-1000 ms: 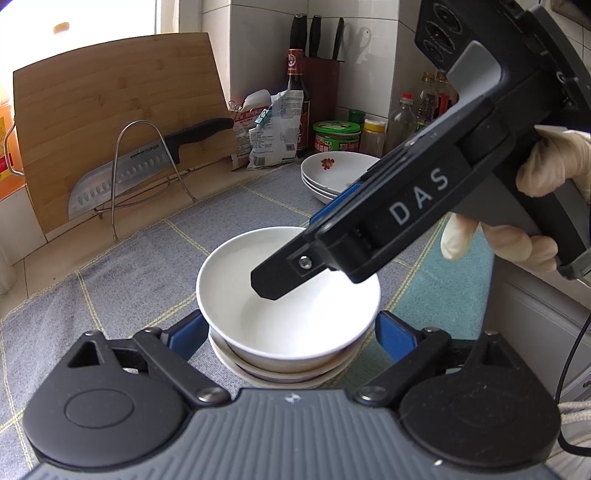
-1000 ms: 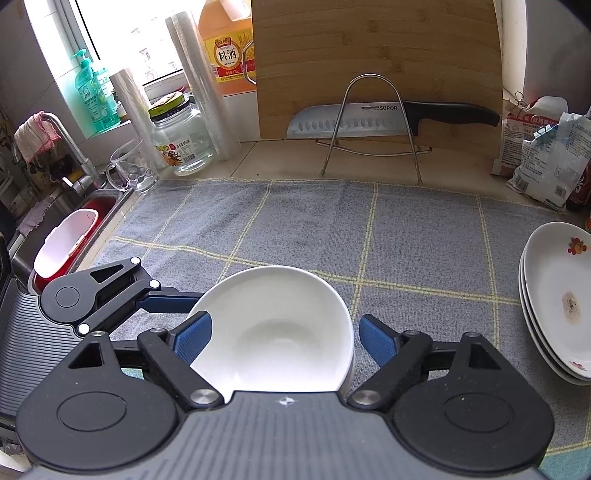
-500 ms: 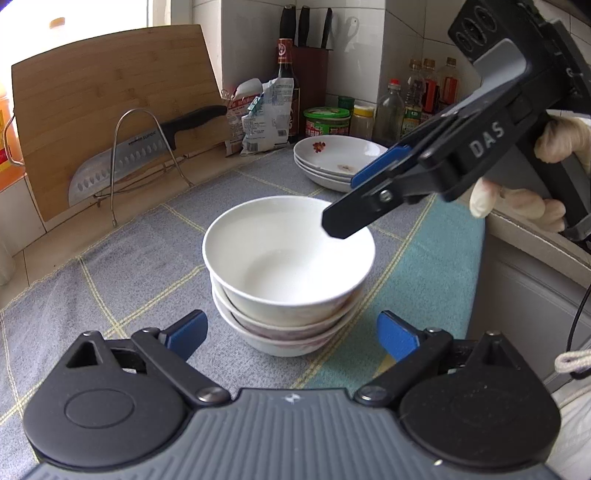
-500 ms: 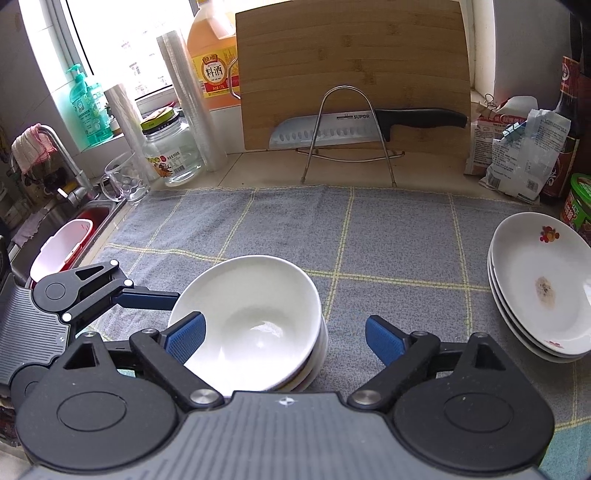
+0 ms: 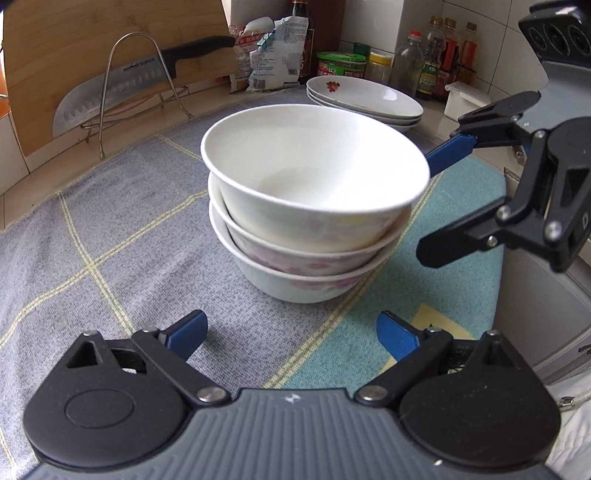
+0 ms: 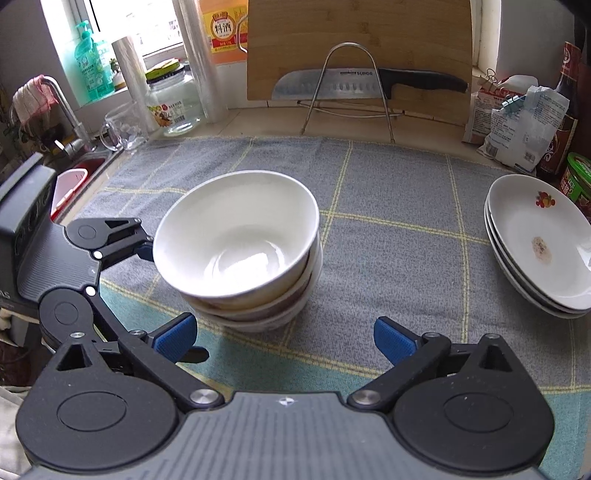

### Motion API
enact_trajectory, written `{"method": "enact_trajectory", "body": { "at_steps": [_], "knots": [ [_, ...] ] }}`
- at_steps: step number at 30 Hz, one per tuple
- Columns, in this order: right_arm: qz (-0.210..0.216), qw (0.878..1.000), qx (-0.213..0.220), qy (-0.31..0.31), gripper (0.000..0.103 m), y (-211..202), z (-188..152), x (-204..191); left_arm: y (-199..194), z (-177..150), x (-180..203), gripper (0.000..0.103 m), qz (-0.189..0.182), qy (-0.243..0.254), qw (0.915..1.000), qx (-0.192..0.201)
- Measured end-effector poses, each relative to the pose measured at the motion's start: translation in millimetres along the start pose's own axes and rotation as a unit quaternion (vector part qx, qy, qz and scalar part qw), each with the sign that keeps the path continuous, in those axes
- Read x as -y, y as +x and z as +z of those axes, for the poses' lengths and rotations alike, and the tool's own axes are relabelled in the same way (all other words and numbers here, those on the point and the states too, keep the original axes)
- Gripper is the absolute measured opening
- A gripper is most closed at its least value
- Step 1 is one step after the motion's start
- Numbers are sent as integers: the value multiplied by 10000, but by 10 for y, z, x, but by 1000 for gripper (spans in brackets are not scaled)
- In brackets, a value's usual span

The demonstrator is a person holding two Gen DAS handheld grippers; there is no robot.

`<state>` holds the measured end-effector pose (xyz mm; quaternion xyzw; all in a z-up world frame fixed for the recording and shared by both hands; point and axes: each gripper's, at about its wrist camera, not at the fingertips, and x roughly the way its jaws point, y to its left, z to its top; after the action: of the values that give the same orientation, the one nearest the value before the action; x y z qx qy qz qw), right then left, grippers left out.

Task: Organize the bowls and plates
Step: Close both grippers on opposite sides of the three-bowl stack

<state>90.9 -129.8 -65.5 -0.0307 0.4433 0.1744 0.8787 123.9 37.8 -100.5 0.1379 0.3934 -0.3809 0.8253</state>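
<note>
Three stacked bowls (image 5: pixel 314 206) — three stacked plates (image 6: pixel 539 243) — one knife (image 6: pixel 365 85).

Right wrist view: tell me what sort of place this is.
Most likely a home kitchen counter: a sink with a tap at the left, a knife on a rack against a wooden cutting board, and stacked bowls on a cloth mat.

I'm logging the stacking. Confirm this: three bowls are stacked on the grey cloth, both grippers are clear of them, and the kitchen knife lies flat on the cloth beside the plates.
One thing is wrong: the knife is not on the cloth. The right wrist view shows it resting across a wire rack against the cutting board. The three stacked bowls, the plates and both grippers standing clear are right.
</note>
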Motion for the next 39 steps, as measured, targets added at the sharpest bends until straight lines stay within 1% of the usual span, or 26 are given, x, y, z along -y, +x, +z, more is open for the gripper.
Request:
{"method": "enact_trajectory", "body": {
  "at_steps": [4, 7, 9, 10, 14, 17, 21, 24, 29, 33, 36, 39],
  "knots": [
    [-121, 9994, -241, -232, 103, 241, -71, -14, 29, -3, 20, 102, 57, 48, 10000, 4],
    [-151, 9987, -349, -325, 103, 383, -82, 2, 64, -8, 116, 103, 242, 422, 9988, -12],
    [-161, 9984, -434, -319, 103, 466, -78, 26, 68, -10, 90, 103, 199, 363, 9991, 19],
    [-154, 9982, -479, -334, 103, 499, -84, 30, 69, -14, 90, 103, 191, 414, 9990, 33],
    [-292, 9958, -446, -744, 103, 539, -121, -36, 51, -55, 70, 103, 128, 468, 9987, 177],
    [-204, 9960, -315, -813, 103, 515, -155, -2, 48, -60, 64, 103, 115, 487, 9985, 219],
    [-121, 9959, -23, -899, 103, 478, -237, 27, 60, -47, 58, 103, 94, 527, 9982, 265],
    [-109, 9958, 41, -908, 103, 466, -252, 33, 74, -36, 53, 103, 68, 549, 9980, 297],
    [-37, 9949, 88, -1002, 103, 466, -256, 55, 94, -15, 24, 103, -29, 625, 9975, 326],
    [85, 9931, 6, -1171, 103, 499, -192, 71, 77, -9, -25, 102, -132, 634, 9973, 345],
    [183, 9910, -68, -1326, 103, 516, -139, 70, 17, 6, -85, 102, -200, 620, 9969, 441],
    [303, 9876, -79, -1541, 103, 527, -73, 65, -30, 38, -135, 102, -248, 715, 9958, 522]
  ]
}}
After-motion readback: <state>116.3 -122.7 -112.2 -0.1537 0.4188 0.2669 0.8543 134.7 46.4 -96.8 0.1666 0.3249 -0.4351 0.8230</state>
